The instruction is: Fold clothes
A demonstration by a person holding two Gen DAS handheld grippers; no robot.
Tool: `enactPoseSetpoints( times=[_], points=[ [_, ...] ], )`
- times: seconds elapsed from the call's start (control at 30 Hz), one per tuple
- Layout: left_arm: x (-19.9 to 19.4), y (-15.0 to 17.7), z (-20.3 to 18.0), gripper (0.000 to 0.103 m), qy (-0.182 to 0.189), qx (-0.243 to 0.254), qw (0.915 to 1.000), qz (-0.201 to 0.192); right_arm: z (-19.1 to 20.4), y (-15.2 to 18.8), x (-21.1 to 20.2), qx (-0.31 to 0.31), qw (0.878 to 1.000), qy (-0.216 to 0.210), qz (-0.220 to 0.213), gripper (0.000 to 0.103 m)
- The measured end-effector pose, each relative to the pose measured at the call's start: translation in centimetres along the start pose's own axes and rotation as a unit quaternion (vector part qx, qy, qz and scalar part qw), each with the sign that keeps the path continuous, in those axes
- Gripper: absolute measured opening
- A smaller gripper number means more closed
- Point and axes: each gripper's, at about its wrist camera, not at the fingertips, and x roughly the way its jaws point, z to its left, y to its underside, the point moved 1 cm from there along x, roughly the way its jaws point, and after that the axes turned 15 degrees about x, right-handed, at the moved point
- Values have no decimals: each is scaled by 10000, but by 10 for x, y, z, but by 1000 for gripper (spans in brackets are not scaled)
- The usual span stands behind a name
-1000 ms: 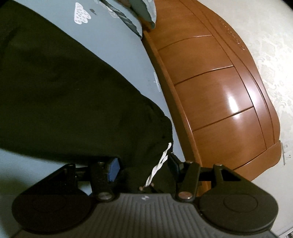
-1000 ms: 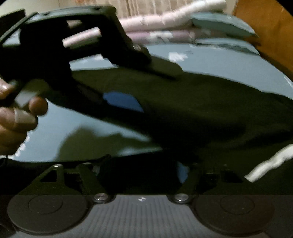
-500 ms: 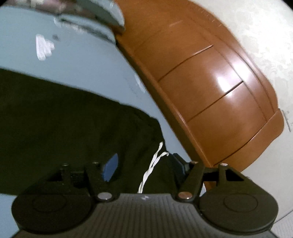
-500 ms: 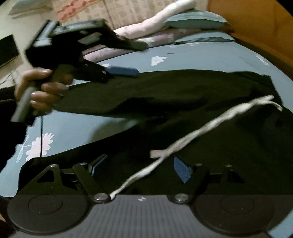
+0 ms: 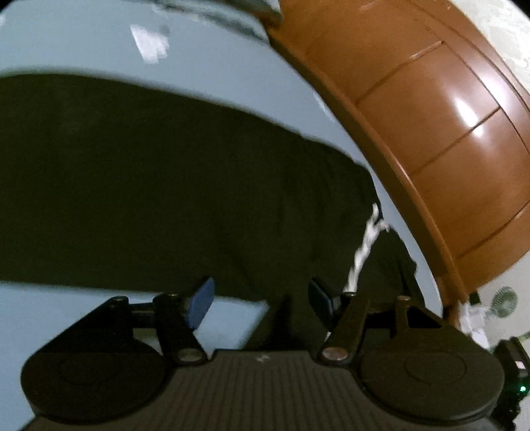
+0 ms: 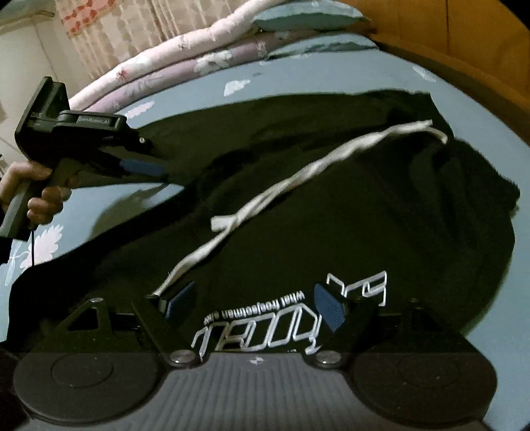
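Note:
A black hoodie (image 6: 331,205) lies spread on the light blue bed sheet (image 5: 215,76), printed white lettering (image 6: 281,318) facing up. Its white drawstring (image 6: 281,185) trails across the chest; in the left wrist view the drawstring (image 5: 362,248) hangs by the garment's right edge. My right gripper (image 6: 255,301) hovers open just over the lettering, the cord's end by its left finger. My left gripper (image 5: 261,303) is open at the hoodie (image 5: 165,185) edge, a fold of black cloth lying loosely between its fingers. The right wrist view shows the left gripper (image 6: 142,165) held by a hand (image 6: 39,192).
A curved wooden headboard (image 5: 430,116) borders the bed on the right. Pillows (image 6: 308,16) and rolled pink quilts (image 6: 165,56) are stacked at the far end of the mattress. A small fan (image 5: 503,298) stands beyond the bed's corner.
The left gripper's jaws widened and it rolled and drew back from the cloth near the drawstring. The right gripper swept across the hoodie, bringing the lettering into view.

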Motion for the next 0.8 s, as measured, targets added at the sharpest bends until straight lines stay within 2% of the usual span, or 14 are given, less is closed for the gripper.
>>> enactPoseSetpoints(
  times=[0.1, 0.23, 0.3, 0.4, 0.43, 0.57, 0.67, 0.8],
  points=[
    [1, -10, 18, 64, -394, -15, 9990, -211, 8, -5, 3, -93, 9999, 12, -90, 82],
    [13, -3, 40, 63, -851, 23, 9964, 12, 14, -4, 4, -123, 9998, 69, -126, 82],
    [5, 0, 45, 65, -842, 138, 9964, 0, 11, 0, 4, -104, 9999, 114, -69, 82],
    [-17, 2, 43, 62, -1429, 313, 9892, 41, 3, 10, 7, -31, 9998, 177, 29, 82],
    [-28, 4, 40, 62, -1497, 454, 9877, -8, 1, 13, 7, -21, 9999, 168, 17, 83],
    [-72, 15, 15, 64, -1439, 938, 9848, -248, 4, 18, 6, -30, 9997, 185, -136, 84],
    [-96, 27, -3, 67, -1417, 1265, 9813, -318, 8, 14, -2, -188, 9986, 153, -470, 84],
    [-111, 48, -30, 67, -1388, 1716, 9750, -252, -8, -7, -1, -421, 9934, 588, -892, 85]
  ],
)
